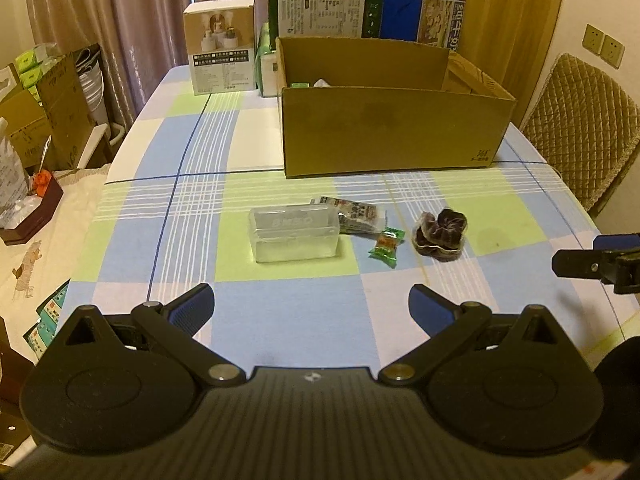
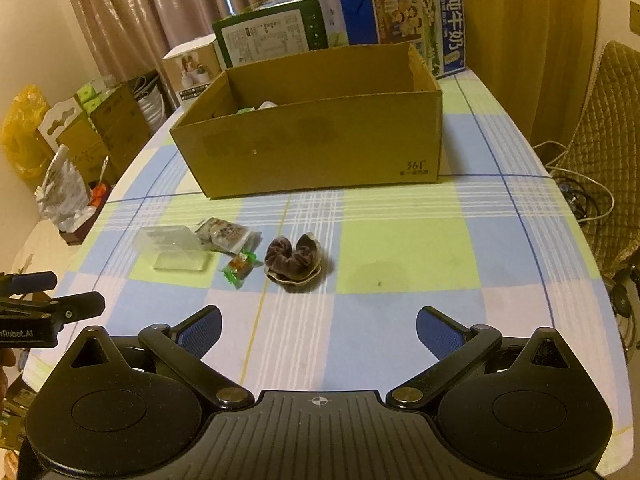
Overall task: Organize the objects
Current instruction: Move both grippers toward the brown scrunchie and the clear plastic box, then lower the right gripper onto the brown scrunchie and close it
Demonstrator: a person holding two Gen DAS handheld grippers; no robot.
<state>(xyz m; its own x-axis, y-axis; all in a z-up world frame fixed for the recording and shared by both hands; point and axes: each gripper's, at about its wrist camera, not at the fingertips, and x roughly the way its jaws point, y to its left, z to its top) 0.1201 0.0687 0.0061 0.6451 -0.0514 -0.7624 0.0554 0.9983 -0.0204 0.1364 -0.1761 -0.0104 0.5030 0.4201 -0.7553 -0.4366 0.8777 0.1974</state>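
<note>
Cardboard box (image 1: 388, 128) stands open-topped on the checked tablecloth (image 1: 280, 340), and everything else is placed from it. In front of its near wall, apart from it, four small things lie in a loose row: a clear plastic case (image 1: 295, 233) toward the box's left end, a printed snack packet (image 1: 354, 216) touching the case's right side, a green-wrapped candy (image 1: 386, 247) just nearer the camera than the packet, and a dark scrunchie (image 1: 440, 234) in clear wrapping furthest right. Inside the box, against its left wall, something green and something white peek over the rim; what they are cannot be told. Behind the box stand a green carton (image 1: 324, 10) and a blue milk carton (image 1: 424, 16), and behind its left corner a white product box (image 1: 220, 46).

Left gripper (image 1: 311, 312) hovers over the cloth on the near side of the row, well short of the box, its jaws spread wide and holding nothing. Right gripper (image 2: 319, 334) hangs likewise on the near side of the row, opposite the box's right half, jaws wide and empty. A quilted chair (image 1: 580, 128) stands to the box's right, off the table.
</note>
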